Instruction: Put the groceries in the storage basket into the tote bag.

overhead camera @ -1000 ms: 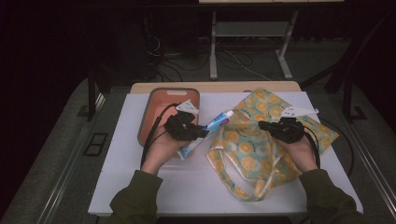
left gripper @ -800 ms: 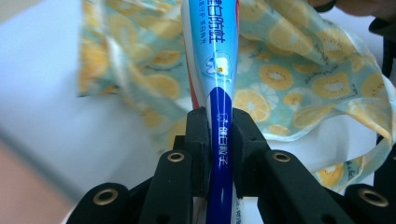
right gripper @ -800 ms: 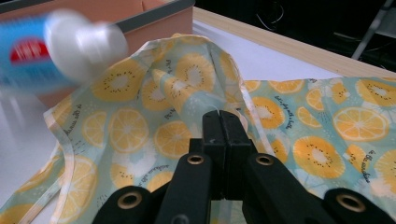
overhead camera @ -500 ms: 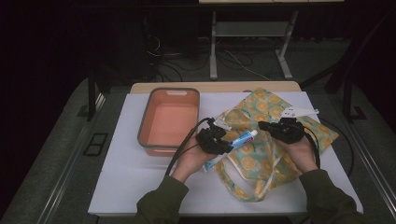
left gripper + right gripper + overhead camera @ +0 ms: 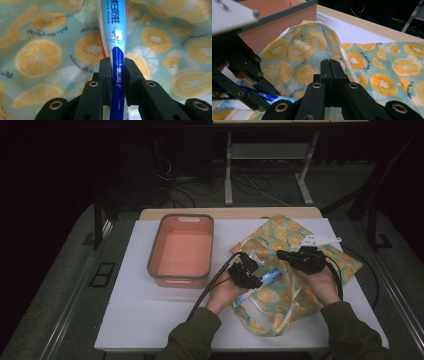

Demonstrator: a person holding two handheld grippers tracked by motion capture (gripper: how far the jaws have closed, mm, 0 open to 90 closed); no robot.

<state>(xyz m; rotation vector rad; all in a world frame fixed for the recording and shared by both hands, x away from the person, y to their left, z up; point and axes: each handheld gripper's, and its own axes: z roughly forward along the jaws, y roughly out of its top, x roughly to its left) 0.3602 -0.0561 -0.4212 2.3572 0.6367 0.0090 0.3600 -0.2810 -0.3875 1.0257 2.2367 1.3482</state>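
A blue-and-white toothpaste tube (image 5: 113,25) is clamped between my left gripper's (image 5: 117,65) jaws, which are shut on its blue lower part. The tube (image 5: 270,276) points right, over a fabric bag (image 5: 280,232) printed with orange slices. Close under the tube lies the bag's cloth (image 5: 37,55). My right gripper (image 5: 331,62) is shut on a fold of the bag (image 5: 404,65) and holds it up like a tent. From above, the right gripper (image 5: 282,255) sits just right of the left gripper (image 5: 252,277).
An orange bin (image 5: 155,250) with a grey rim stands empty left of the bag, and its wall (image 5: 277,30) is close behind the lifted cloth. A white board covers the table (image 5: 140,320). Cables trail from both grippers. Dark floor and table legs lie beyond.
My left gripper has carried the tube right and down, from beside the bin to over the bag near the right gripper. The right gripper has kept still.
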